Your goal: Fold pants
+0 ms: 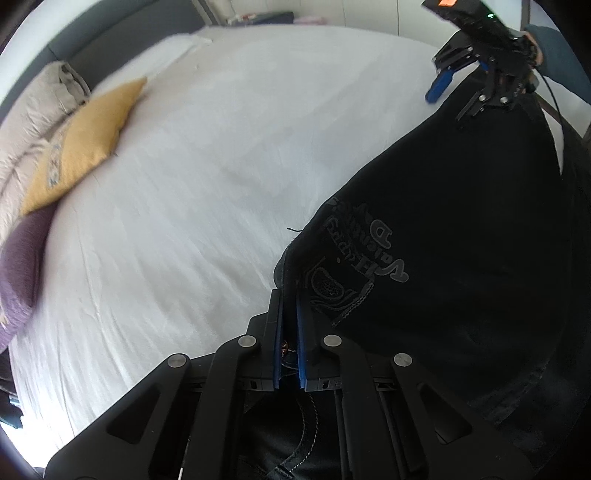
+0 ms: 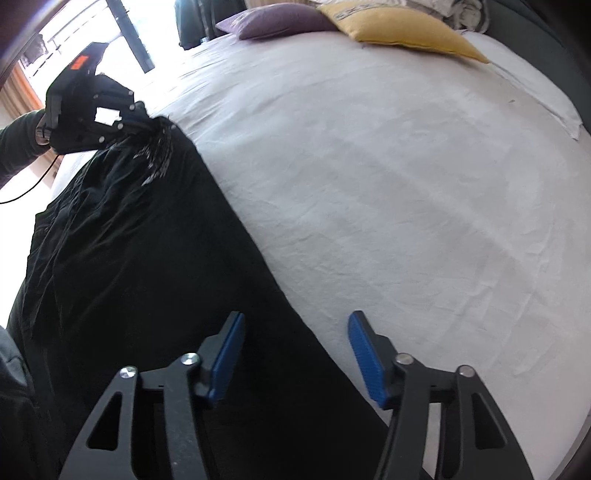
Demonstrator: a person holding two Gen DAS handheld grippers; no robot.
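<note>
The black pants (image 1: 461,236) hang and drape along the near edge of the white bed (image 1: 207,177), a grey printed emblem showing on the fabric. My left gripper (image 1: 289,295) is shut on the top edge of the pants; it also shows in the right wrist view (image 2: 147,120), pinching bunched black fabric. The pants (image 2: 155,266) stretch from there toward my right gripper (image 2: 295,325), which is open with blue pads straddling the pants' edge over the sheet. The right gripper also shows in the left wrist view (image 1: 454,96), open above the far end of the pants.
A yellow cushion (image 1: 77,144) and a purple cushion (image 1: 22,258) lie at the head of the bed beside beige bedding (image 1: 29,110). They also show in the right wrist view: the yellow cushion (image 2: 399,29), the purple cushion (image 2: 277,18). A bright window (image 2: 74,33) is behind the left gripper.
</note>
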